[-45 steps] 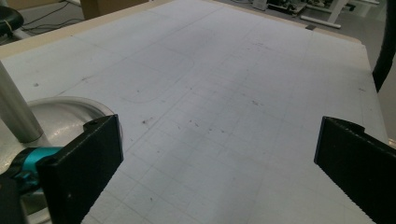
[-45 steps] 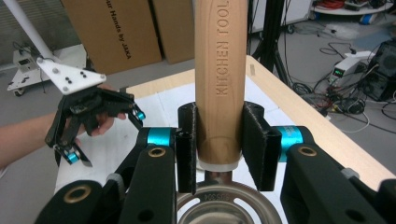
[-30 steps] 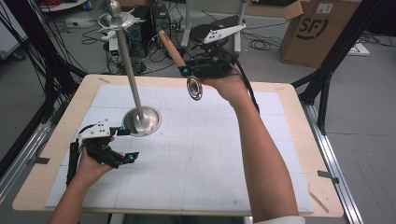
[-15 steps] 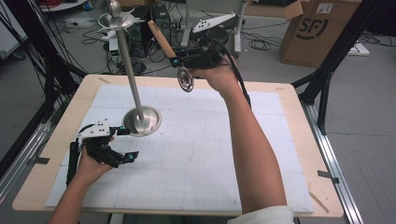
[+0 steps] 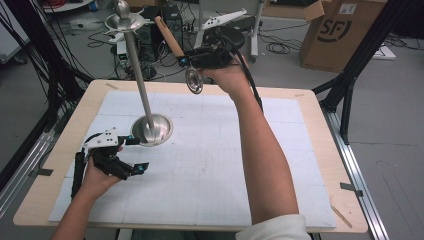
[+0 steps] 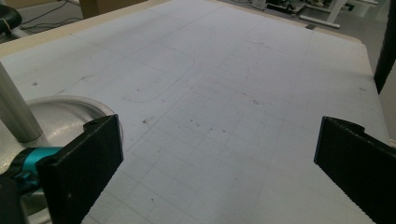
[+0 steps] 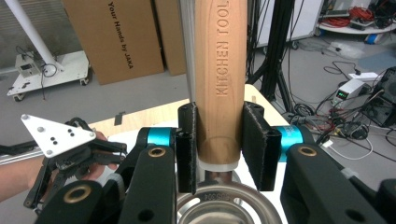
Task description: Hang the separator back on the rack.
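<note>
Pale wood edges the table point(image 5: 320, 107), its top covered by a white gridded mat point(image 5: 200, 170) scuffed with small dark marks. Near the mat's left side stands a polished metal stand point(image 5: 150, 127): a round dished base, a slim tilted pole and a ball-topped disc at the head. The right gripper point(image 5: 187, 60), black with teal accents, is raised above the table's far edge, close to the top of the pole, its jaws clamped on the smooth wooden handle of a ladle point(image 7: 219, 74) stamped "KITCHEN TOOL"; the shiny steel bowl hangs below the jaws. The left gripper point(image 5: 132, 156) rests low on the mat just beside the stand's base, its ribbed black jaws spread wide with nothing between them.
</note>
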`<action>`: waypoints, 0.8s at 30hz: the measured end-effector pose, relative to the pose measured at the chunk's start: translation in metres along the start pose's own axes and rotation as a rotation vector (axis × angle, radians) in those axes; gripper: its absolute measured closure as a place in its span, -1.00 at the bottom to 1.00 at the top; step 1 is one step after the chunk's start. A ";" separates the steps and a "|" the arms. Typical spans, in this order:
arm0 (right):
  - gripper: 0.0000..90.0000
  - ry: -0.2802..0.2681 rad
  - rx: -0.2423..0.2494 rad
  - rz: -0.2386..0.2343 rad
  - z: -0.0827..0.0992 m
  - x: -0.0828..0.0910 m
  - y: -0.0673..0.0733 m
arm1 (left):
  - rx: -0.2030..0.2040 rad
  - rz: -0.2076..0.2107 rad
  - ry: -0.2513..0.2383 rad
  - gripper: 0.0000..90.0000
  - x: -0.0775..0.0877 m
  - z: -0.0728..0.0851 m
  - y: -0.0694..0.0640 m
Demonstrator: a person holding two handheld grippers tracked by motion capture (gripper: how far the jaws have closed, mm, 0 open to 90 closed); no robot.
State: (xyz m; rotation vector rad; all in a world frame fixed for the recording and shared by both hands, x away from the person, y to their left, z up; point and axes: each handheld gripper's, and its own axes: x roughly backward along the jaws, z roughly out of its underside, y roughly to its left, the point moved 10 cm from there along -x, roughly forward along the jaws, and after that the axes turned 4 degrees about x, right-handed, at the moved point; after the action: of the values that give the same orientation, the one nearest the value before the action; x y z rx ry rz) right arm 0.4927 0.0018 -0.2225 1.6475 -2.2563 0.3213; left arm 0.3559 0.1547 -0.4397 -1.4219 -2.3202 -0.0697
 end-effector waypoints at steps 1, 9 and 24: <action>0.51 0.000 0.000 0.001 -0.001 -0.001 0.000 | 0.000 0.000 0.000 -0.96 0.000 0.000 0.000; 0.51 -0.011 -0.015 -0.018 -0.007 -0.009 -0.003 | -0.005 0.000 0.001 -0.96 0.001 0.000 0.000; 0.51 0.009 0.008 -0.052 -0.006 -0.020 0.009 | -0.004 0.000 0.005 -0.96 0.000 0.000 0.000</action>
State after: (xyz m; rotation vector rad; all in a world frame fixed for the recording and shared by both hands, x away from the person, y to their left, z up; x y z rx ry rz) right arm 0.4909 0.0241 -0.2245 1.7022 -2.2039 0.3251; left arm 0.3558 0.1551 -0.4400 -1.4224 -2.3173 -0.0776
